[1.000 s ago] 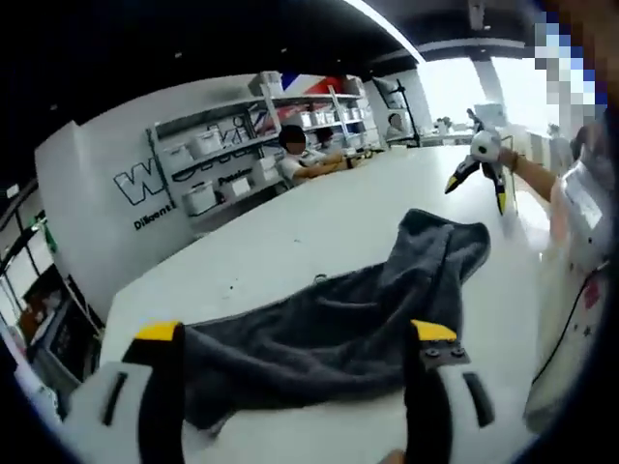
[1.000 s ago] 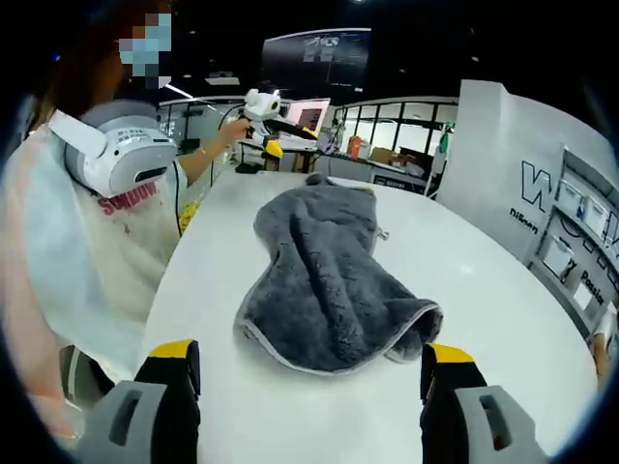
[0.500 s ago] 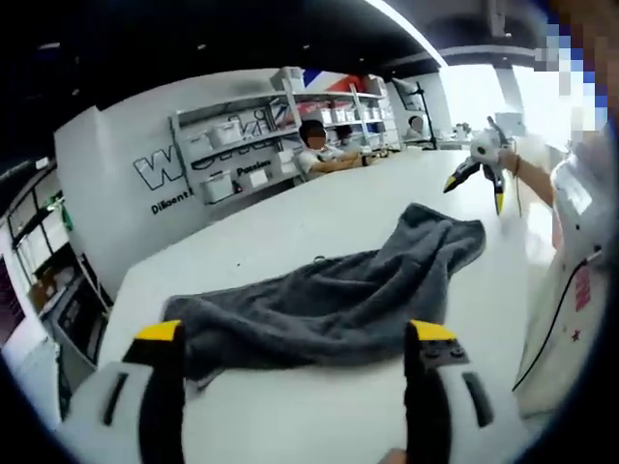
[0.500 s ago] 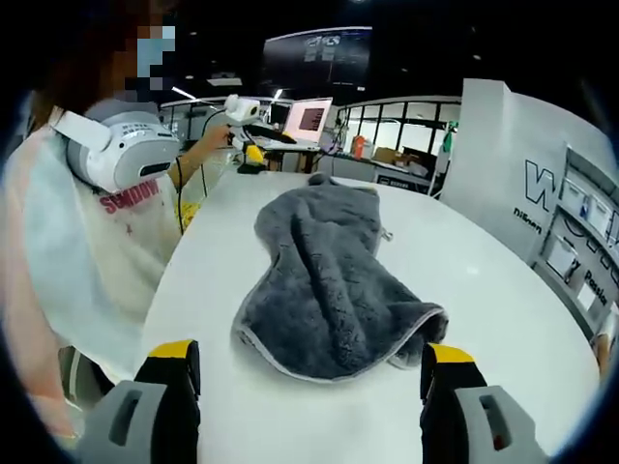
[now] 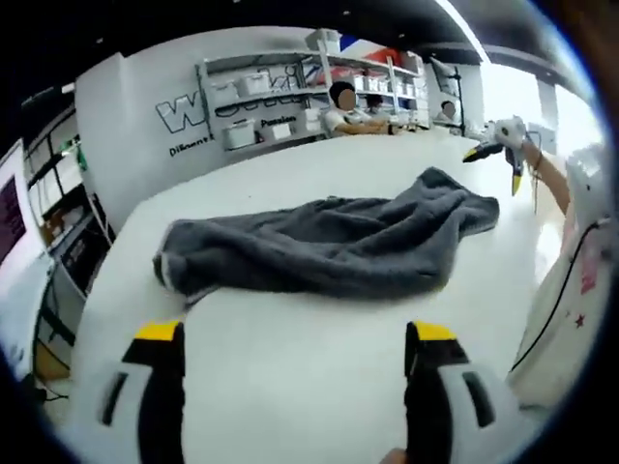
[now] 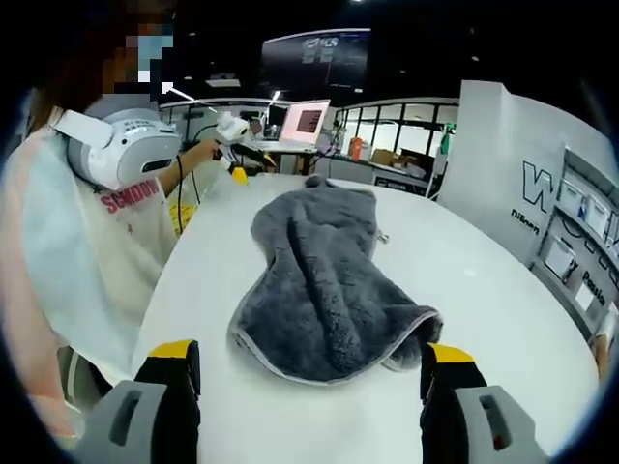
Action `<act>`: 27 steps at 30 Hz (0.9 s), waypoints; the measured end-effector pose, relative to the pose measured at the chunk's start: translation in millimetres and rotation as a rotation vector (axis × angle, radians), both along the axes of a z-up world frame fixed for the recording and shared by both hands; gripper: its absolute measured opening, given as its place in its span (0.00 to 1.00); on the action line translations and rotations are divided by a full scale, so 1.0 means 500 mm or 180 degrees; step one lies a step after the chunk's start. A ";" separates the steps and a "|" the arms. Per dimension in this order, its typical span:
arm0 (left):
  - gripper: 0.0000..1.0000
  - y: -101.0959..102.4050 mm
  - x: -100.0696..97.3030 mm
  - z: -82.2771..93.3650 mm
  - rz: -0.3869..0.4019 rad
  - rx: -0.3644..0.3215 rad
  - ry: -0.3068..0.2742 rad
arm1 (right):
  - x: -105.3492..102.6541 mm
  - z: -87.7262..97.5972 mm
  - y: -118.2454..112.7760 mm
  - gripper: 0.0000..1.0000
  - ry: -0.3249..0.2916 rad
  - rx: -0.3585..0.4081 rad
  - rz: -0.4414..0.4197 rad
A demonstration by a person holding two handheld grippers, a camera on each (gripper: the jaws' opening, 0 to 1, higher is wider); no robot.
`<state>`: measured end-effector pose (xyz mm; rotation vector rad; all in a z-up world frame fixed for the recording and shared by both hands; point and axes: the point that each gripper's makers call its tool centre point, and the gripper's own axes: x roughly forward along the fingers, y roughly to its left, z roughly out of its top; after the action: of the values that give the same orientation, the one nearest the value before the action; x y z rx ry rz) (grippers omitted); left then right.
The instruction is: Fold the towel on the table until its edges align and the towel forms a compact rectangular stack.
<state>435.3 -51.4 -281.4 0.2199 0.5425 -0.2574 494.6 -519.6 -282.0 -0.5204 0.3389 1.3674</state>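
While both jaw pairs stand spread and empty, 1 grey towel lies rumpled lengthwise on the white tabletop, ahead of the left hand-held gripper and ahead of the right hand-held gripper, touching neither. Shelves stand far beyond the left hand-held gripper.

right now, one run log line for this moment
grey fluffy towel: crumpled, unfolded on white table | left gripper: open, clear | right gripper: open, clear
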 end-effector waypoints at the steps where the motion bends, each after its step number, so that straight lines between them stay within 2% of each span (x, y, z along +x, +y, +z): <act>1: 0.99 0.006 -0.002 -0.006 0.0036 -0.0050 0.0021 | 0.000 0.001 -0.001 0.99 -0.0003 0.0005 -0.0007; 10: 0.98 0.026 0.004 -0.014 0.0089 -0.0054 -0.0053 | 0.010 0.002 0.007 0.99 0.0021 0.0030 -0.0012; 14: 0.93 0.014 0.014 0.005 -0.0097 0.0051 -0.0298 | 0.011 0.008 0.015 0.99 0.0071 0.0128 0.0001; 16: 0.92 0.012 0.011 0.007 -0.0132 0.0066 -0.0310 | 0.009 0.008 0.017 0.99 0.0094 0.0152 0.0015; 19: 0.95 0.000 0.013 0.011 -0.0218 0.0111 -0.0383 | 0.011 -0.002 0.016 0.98 0.0105 0.0117 0.0012; 21: 0.97 -0.008 0.014 0.012 -0.0325 0.0214 -0.0439 | 0.011 -0.005 0.017 0.98 0.0111 0.0126 0.0016; 25: 0.99 -0.035 0.013 0.001 -0.0479 0.0154 -0.0427 | 0.012 0.000 0.023 0.99 0.0152 0.0259 -0.0014; 27: 0.98 -0.042 0.009 -0.011 -0.0529 0.0136 -0.0337 | 0.011 0.006 0.026 0.99 0.0177 0.0353 -0.0034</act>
<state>439.5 -72.5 -287.1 0.3189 0.4254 -0.3937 500.3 -506.6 -278.9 -0.3889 0.3088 1.3836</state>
